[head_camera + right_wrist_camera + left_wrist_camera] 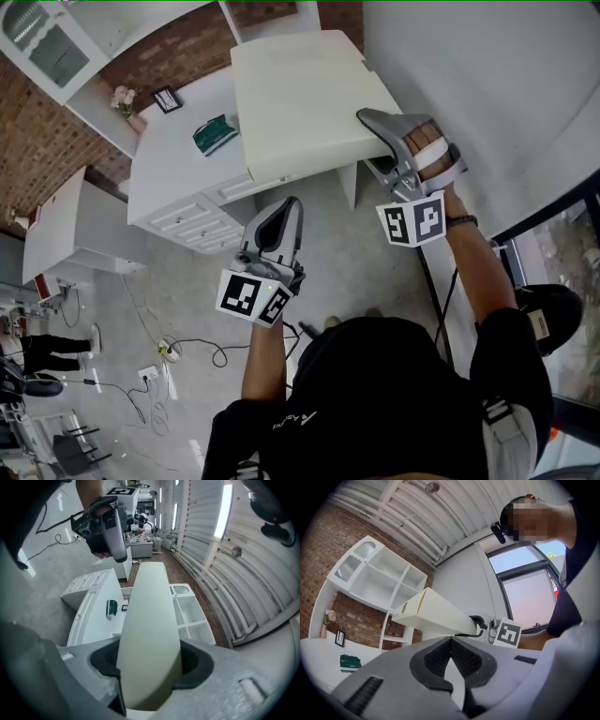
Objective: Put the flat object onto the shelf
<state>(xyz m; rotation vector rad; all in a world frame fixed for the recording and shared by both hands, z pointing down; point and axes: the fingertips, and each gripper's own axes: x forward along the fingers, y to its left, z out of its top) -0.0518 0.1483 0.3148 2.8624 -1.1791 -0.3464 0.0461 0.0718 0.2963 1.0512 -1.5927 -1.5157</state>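
Observation:
The flat object is a wide cream box (300,103) (149,634), held level in the air above the floor and a white sideboard. My right gripper (373,142) (150,667) is shut on the box's near right edge, one jaw above and one below. From the left gripper view the box (431,613) shows edge-on with the right gripper (480,625) clamped on its end. The left gripper (284,208) (451,640) hangs lower, below the box's near edge, shut with nothing in it. The white shelf unit (56,47) (379,581) (190,613) stands against the brick wall behind the sideboard.
On the white sideboard (178,178) lie a green item (215,134), a small picture frame (167,98) and a vase of flowers (124,101). A second white cabinet (66,234) stands farther left. Cables and a power strip (159,352) lie on the floor. Another person (47,347) stands at far left.

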